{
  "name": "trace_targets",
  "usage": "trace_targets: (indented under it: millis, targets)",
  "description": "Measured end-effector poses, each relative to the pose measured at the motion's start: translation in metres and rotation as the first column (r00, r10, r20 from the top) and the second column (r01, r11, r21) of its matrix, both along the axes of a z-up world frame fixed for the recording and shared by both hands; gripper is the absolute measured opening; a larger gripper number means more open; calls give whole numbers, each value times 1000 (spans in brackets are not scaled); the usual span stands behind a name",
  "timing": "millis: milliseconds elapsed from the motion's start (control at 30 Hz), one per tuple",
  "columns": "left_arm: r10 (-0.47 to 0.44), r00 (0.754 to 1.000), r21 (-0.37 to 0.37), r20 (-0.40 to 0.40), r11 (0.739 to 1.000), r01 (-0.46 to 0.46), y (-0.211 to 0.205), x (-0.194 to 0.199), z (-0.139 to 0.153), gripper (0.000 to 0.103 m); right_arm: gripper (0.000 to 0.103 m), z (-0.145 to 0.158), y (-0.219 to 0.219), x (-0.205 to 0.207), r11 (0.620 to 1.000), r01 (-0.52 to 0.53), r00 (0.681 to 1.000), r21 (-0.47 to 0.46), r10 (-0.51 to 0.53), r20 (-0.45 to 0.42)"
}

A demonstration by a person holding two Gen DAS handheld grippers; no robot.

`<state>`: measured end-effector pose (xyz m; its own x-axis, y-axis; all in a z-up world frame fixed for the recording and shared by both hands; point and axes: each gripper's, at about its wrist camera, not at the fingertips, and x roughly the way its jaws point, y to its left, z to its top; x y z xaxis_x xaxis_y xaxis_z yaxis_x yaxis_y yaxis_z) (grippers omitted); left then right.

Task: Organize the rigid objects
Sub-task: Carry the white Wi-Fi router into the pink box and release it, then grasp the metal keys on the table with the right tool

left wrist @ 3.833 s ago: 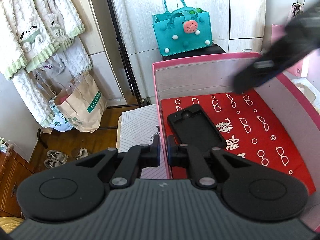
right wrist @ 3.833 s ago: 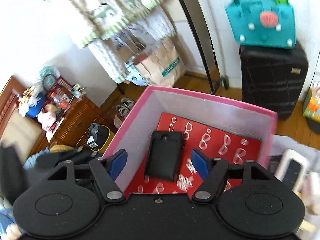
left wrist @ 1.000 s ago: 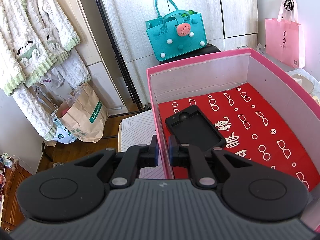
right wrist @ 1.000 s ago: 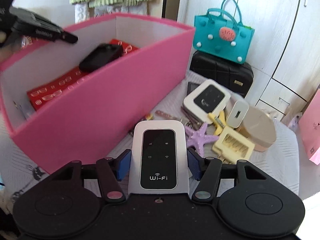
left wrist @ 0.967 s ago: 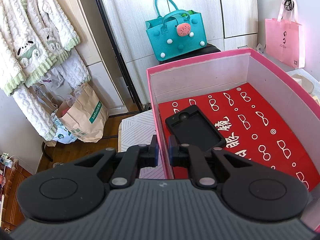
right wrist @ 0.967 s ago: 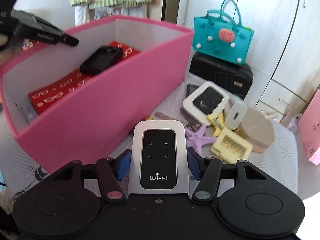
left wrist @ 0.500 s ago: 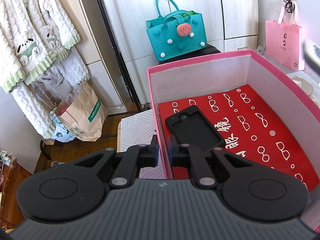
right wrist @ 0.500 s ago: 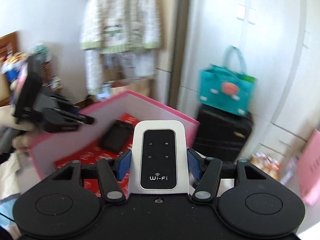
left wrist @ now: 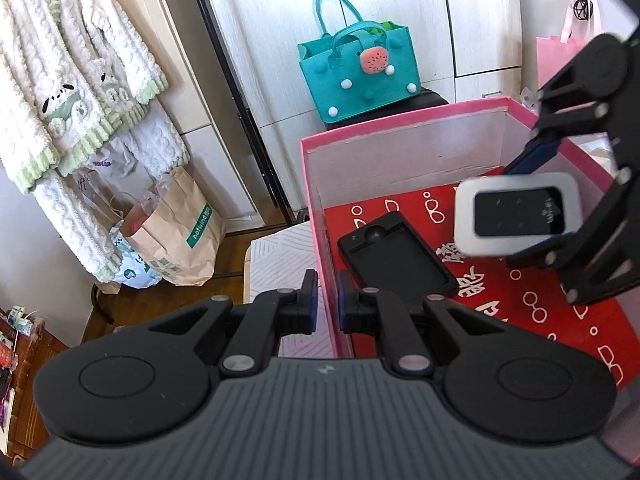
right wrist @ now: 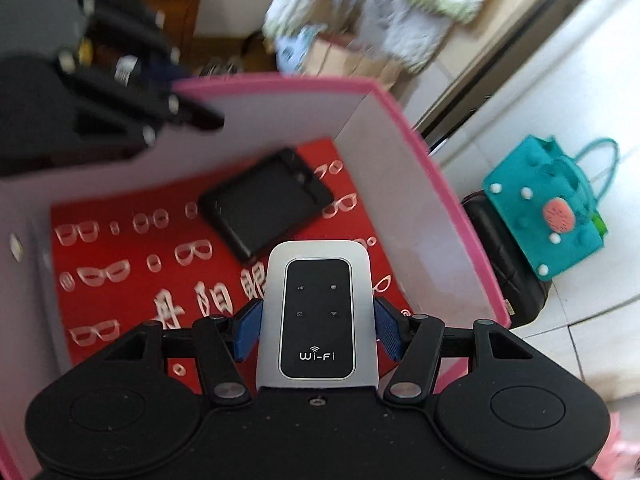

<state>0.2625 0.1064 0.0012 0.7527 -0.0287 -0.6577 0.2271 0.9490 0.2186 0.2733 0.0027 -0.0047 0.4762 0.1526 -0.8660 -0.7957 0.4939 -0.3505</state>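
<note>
**A:** What is each hand-held gripper doing?

**B:** The left gripper (left wrist: pixel 325 300) is pinching the near side wall of a pink box (left wrist: pixel 404 126), with one finger outside the wall and one inside. The right gripper (right wrist: pixel 316 320) reaches over the box. Its blue pads (right wrist: pixel 247 330) are pressed against the long sides of a white Wi-Fi router (right wrist: pixel 318 312) and hold it above the box floor.

**A:** What is the router like, and where is it relative to the box?

**B:** It is a flat white slab with rounded corners. A black panel on its face carries small icons and the word Wi-Fi. From the left wrist camera it (left wrist: pixel 516 216) hangs over the red lining (left wrist: pixel 500 280) of the box, toward the side away from the left gripper.

**A:** Is anything in the box?

**B:** Yes. A flat black device (left wrist: pixel 396 258) lies on the lining, near the wall that the left gripper pinches. The lining is printed with white eyeglass shapes and Chinese characters. The router is held above and beside the device, and the two are not touching.

**A:** What is around the box?

**B:** Beyond its far wall, a teal felt handbag (left wrist: pixel 358 66) sits on a black suitcase (right wrist: pixel 504 256), in front of white cupboard doors. To the box's left, fluffy white garments (left wrist: pixel 76 92) hang above a brown paper bag (left wrist: pixel 180 236) on the wooden floor.
</note>
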Motion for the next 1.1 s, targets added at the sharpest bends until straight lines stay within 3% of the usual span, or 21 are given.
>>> trace_targets:
  millis: [233,367,433,500,633,800,933,1100]
  targets:
    - [-9,1000,-34,-3,999,9,5,0,1,9,64,-21,24,14,988,-119,992,-98,113,-59]
    - [-10,1000,-34,-4,999,9,5,0,1,9,65,-24,27,28,986,-141,990,-87,137,-44]
    - [-9,1000,-34,-4,999,9,5,0,1,10,71,-21,23,27,984,-164,986,-67,163,-18]
    - [-9,1000,-34,-4,999,9,5,0,1,10,72,-11,14,25,990,-143,990,-8,143,5]
    - [-9,1000,-37,-4,999,8,5,0,1,10,73,21,-20,18,979,-36,999,199,37,-1]
    - [-7,1000,-44,-3,999,7,7,1,1,10,74,50,-78,0,879,105,994,465,-107,-21]
    - [-7,1000,-55,-5,998,7,9,2,1,10,74,61,-113,-19,810,230,972,539,-223,-80]
    - [-10,1000,-52,-8,999,10,10,0,1,10,78,57,-157,-48,727,400,915,558,-352,-197]
